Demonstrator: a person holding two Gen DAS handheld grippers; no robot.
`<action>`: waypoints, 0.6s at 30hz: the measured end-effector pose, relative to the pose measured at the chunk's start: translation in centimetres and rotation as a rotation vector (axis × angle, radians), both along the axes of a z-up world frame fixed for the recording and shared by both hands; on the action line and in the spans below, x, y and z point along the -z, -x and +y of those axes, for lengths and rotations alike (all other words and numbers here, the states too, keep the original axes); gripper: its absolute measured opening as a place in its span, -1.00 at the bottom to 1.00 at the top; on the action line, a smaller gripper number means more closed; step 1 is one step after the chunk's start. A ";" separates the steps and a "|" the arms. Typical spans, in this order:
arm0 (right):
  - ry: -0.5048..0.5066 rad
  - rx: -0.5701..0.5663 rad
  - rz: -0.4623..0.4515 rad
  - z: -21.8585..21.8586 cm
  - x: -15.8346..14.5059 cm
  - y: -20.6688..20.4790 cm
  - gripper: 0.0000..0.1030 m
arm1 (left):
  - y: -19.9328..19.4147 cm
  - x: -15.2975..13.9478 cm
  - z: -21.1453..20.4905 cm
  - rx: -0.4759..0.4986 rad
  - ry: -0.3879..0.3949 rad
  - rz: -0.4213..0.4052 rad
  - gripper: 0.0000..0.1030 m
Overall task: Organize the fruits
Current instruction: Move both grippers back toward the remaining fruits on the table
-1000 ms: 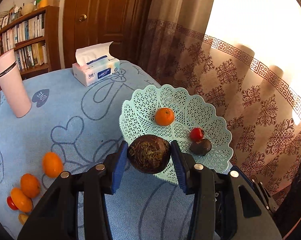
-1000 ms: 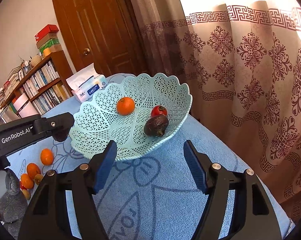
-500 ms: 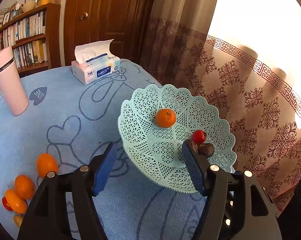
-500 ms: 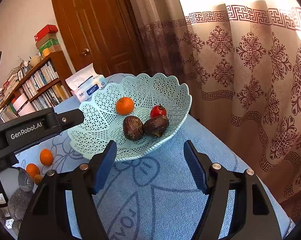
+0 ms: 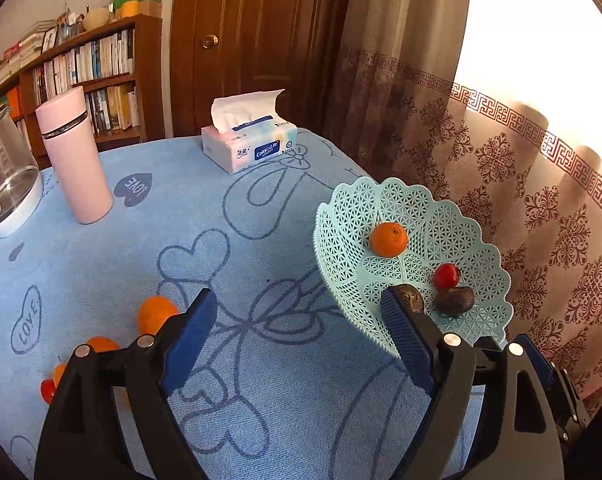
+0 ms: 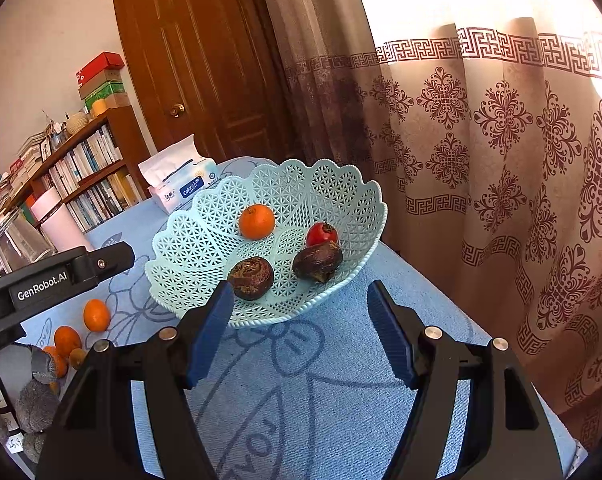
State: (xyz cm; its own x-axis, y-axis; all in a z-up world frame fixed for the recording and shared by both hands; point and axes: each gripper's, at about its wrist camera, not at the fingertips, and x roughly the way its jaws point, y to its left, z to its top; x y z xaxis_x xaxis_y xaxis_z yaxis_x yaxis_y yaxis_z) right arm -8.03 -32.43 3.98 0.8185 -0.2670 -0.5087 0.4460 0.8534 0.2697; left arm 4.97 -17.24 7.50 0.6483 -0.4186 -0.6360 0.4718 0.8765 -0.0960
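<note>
1. The left gripper (image 5: 297, 332) is seen spread wide, just opened, nothing between its jaws.
2. The right gripper (image 6: 301, 330) is held apart, empty.
3. Two dark brown wrinkled fruits (image 6: 251, 278) are seen inside the mint-green lattice plastic basket (image 6: 189, 240).

Bare blue tablecloth (image 5: 237, 264) lies between the basket (image 5: 341, 264) and loose oranges (image 5: 155, 314).

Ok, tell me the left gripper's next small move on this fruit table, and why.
Probably swing the left gripper toward the nearest loose orange mandarin on the blue heart-print tablecloth. Its jaws have just been opening and nothing is between them; the dark brown wrinkled fruit lies in the mint lattice plastic basket, while several mandarins remain outside it.
</note>
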 end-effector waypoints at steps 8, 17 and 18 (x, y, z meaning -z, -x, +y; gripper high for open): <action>0.007 0.003 -0.006 0.2 -0.1 0.1 0.37 | 0.7 -0.4 2.6 -0.050 -0.033 -0.052 0.62; 0.011 0.006 -0.002 0.3 -0.1 0.1 0.37 | 0.8 -0.5 8.3 -0.160 -0.013 -0.058 0.62; 0.012 0.006 -0.001 0.3 -0.1 0.1 0.37 | 0.7 -0.5 9.0 -0.173 -0.013 -0.060 0.62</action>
State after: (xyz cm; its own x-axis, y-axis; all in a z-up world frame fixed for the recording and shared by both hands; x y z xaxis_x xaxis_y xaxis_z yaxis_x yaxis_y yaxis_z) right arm -8.12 -32.15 4.05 0.8174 -0.2779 -0.5046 0.4509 0.8538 0.2602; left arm 4.24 -8.26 7.97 0.7467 -0.2892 -0.5990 0.3181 0.9461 -0.0604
